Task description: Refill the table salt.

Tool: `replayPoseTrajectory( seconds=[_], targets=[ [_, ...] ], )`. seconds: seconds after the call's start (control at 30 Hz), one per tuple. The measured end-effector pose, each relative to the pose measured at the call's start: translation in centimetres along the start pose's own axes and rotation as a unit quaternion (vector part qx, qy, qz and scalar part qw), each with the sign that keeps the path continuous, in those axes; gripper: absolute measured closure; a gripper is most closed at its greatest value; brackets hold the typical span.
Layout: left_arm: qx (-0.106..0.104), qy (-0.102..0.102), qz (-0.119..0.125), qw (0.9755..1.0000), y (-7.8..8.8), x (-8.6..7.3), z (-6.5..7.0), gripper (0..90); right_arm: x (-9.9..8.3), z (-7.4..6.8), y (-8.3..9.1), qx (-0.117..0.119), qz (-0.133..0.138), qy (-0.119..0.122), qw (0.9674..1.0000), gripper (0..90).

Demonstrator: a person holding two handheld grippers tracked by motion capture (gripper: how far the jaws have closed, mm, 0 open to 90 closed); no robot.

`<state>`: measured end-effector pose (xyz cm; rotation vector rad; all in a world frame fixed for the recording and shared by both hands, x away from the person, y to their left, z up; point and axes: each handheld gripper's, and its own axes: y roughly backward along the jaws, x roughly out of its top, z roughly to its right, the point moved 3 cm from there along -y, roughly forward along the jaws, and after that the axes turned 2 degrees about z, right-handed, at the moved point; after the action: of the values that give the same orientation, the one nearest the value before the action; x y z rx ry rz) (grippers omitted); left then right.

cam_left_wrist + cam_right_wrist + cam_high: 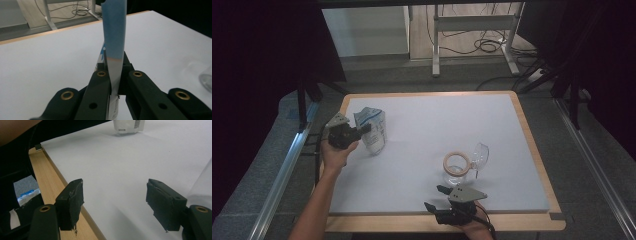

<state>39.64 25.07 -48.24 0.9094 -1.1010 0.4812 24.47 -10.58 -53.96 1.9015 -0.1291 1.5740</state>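
Standing at the far left, the blue-and-white pouch [372, 130] is being pinched (top edge) by the left gripper [362, 130]; right gripper [438, 197] is gaping empty near the glass jar [457, 170].

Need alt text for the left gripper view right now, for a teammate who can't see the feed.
The left gripper, seen along its own two black jaws, is shut on the thin edge of a blue and white pouch that stands upright between them. Behind it lies the white table mat with its wooden rim, and part of a clear glass jar sits at the right edge.
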Motion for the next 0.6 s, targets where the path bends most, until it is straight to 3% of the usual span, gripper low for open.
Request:
replayPoseTrajectory(
  seconds=[0.2, 0.4, 0.6],
  targets=[
    [-0.026, -0.008, 0.014, 0.9995, 1.9, 1.6, 1.5, 90.0, 0.1, -0.2, -0.1, 0.002, 0.002, 0.004, 1.0000, 30.7],
    [-0.051, -0.029, 0.009, 0.9982, 3.4, 1.9, 2.9, 90.0, 0.3, -0.3, -0.1, -0.003, 0.008, 0.003, 1.0000, 30.7],
    [-0.063, -0.040, 0.016, 0.9971, 4.0, 2.3, 3.9, 90.0, 0.7, -0.4, -0.4, -0.002, 0.009, 0.008, 0.9999, 30.7]
  ],
)
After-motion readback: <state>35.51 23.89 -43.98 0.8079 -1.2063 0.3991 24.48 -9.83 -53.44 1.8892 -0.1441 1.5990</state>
